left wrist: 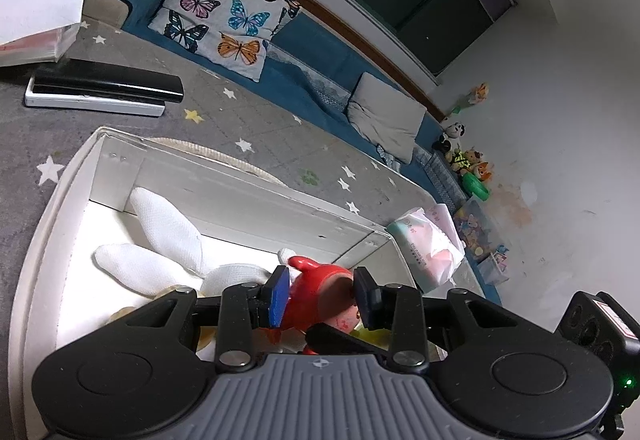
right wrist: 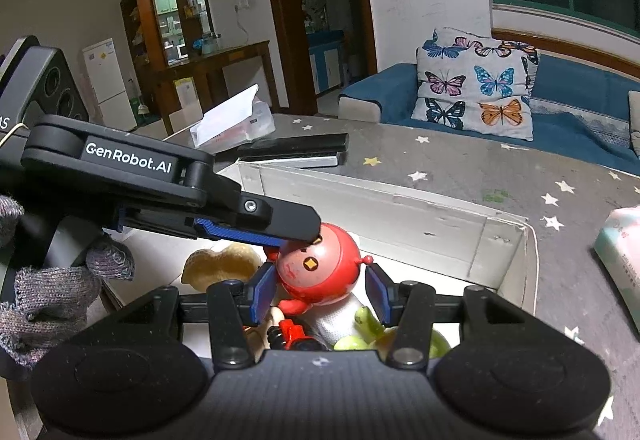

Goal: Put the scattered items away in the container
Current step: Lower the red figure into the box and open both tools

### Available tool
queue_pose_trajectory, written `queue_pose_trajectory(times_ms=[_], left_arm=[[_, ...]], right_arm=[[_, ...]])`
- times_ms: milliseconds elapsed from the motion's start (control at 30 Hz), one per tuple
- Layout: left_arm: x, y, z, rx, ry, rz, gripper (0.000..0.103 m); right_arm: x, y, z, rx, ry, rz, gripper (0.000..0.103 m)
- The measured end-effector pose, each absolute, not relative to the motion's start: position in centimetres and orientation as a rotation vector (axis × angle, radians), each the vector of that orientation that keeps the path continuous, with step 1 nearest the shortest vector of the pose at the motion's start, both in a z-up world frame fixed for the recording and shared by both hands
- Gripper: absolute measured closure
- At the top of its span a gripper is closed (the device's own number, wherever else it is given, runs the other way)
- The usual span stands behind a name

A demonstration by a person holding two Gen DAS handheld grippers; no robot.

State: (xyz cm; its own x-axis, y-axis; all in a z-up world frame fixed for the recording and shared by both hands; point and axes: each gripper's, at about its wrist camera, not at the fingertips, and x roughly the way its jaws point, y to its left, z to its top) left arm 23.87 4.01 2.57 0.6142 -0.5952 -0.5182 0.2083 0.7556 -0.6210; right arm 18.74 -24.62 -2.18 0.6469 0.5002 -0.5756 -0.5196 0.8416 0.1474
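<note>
The left gripper (left wrist: 322, 290) is seen part open, its blue pads (left wrist: 279, 296) set either side of the red toy figure (left wrist: 320, 286) – whether the pads press on it cannot be told. The right gripper (right wrist: 320, 290) is also part open, jaws flanking the same red toy figure (right wrist: 316, 268) from below, gaps visible on both sides. The left gripper's finger (right wrist: 260, 230) is laid against the toy's head. The toy is located inside the white box (left wrist: 256, 192), above a white plush (left wrist: 168, 236), a tan plush (right wrist: 220, 264) and green pieces (right wrist: 360, 332). The box is set on a grey star-patterned mat (right wrist: 480, 168) – a tissue pack (left wrist: 428, 248) lies just beside it.
</note>
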Motion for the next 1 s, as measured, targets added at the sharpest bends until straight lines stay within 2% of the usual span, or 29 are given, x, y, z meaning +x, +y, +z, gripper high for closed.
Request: queue_pose_trajectory(times_ms=[800, 1000], left_arm=[[22.8, 4.3, 2.9, -0.514, 0.788, -0.475, 0.065], [22.5, 4.4, 3.1, -0.518, 0.789, -0.467, 0.065]], right_arm=[[18.0, -23.7, -2.1, -0.043, 0.641, 0.626, 0.053], [17.6, -24.1, -1.8, -0.044, 0.631, 0.609, 0.05]])
